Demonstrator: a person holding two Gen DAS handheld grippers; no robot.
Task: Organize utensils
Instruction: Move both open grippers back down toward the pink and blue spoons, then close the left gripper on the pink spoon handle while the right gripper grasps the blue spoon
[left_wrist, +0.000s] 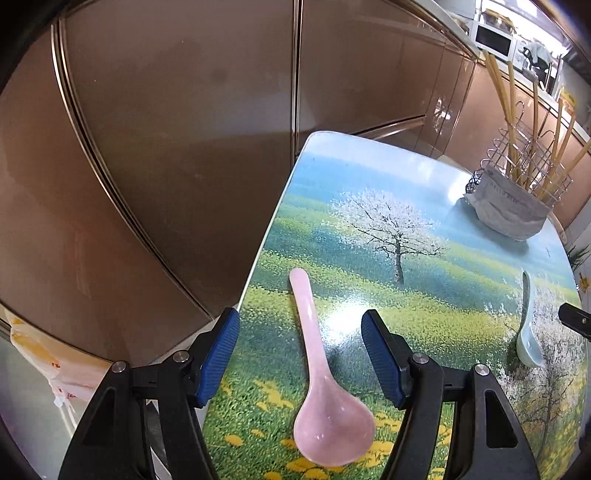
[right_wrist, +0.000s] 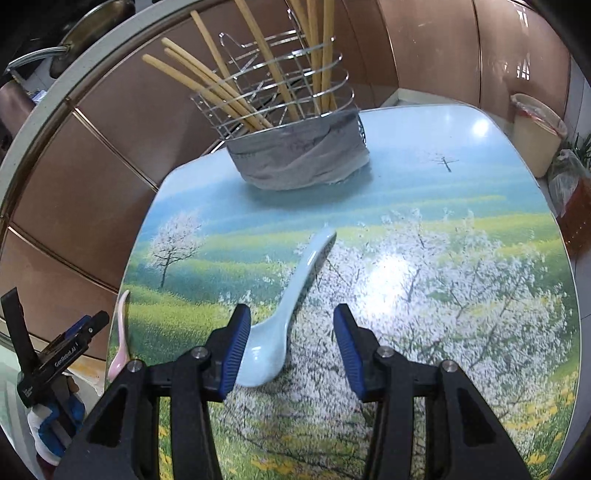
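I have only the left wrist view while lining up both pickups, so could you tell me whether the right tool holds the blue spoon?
Observer: No. The right tool is open, and the blue spoon lies unheld on the table.
Operator: Where does the spoon sit against its pads?
Observer: Its bowl is partly hidden behind the left pad, and the handle slants away between the pads toward the holder.
Operator: Is there anything past the table's far right corner?
Observer: A cream bin with a red liner stands there.
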